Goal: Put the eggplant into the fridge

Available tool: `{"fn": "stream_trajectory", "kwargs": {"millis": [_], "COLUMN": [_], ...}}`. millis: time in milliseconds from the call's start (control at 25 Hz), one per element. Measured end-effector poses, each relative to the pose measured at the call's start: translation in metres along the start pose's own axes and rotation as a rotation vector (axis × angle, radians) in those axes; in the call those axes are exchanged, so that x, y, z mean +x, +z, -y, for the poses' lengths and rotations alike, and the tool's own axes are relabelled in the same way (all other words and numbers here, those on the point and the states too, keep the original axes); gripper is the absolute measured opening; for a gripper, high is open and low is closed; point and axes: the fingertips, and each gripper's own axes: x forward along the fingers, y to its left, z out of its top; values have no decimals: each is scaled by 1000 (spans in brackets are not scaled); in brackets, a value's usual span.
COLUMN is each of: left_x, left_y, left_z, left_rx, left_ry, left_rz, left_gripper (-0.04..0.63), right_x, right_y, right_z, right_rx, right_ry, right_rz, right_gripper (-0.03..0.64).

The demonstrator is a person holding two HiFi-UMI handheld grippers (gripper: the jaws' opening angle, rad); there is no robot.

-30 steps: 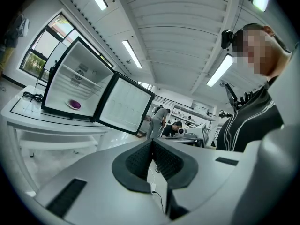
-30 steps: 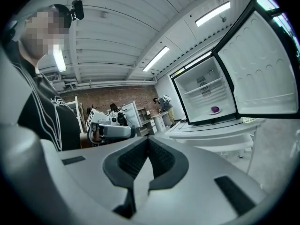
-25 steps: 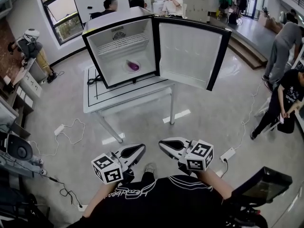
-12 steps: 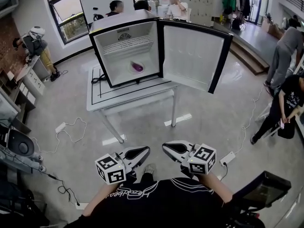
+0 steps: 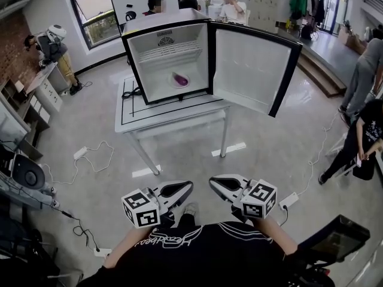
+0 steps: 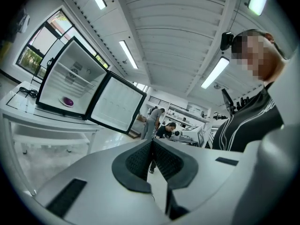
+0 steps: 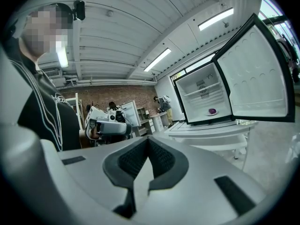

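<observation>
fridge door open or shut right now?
Open: the fridge has its door swung wide to the right, the white interior exposed, with the eggplant lying inside.

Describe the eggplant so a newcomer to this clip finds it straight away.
Find the white table mid-room, with a black-edged mini fridge standing open on it. On the fridge floor, below the wire shelf, lies the eggplant: small, purple, the only coloured thing in that white interior.

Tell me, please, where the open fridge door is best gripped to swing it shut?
Probably the free black edge of the fridge door, opposite the hinge, approached from the head view's right: the door stands wide open, leaving that edge exposed and giving most leverage.
</observation>
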Motion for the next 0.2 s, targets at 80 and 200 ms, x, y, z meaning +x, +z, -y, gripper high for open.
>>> {"fn": "stream_trajectory", "kwargs": {"millis": [80,200], "left_x": [1,1], "left_y": [2,5], "left_z": [2,5], "left_rx": [17,45], "left_ry": [2,4], "left_rz": [-9,-22], "left_gripper": [9,9], "right_x": [-1,-3], "right_y": [3,7], "right_z": [0,0], "right_rx": [-4,-10], "right_ry": [-4,-10], "right_rz": [7,12], "right_gripper": [6,6]}}
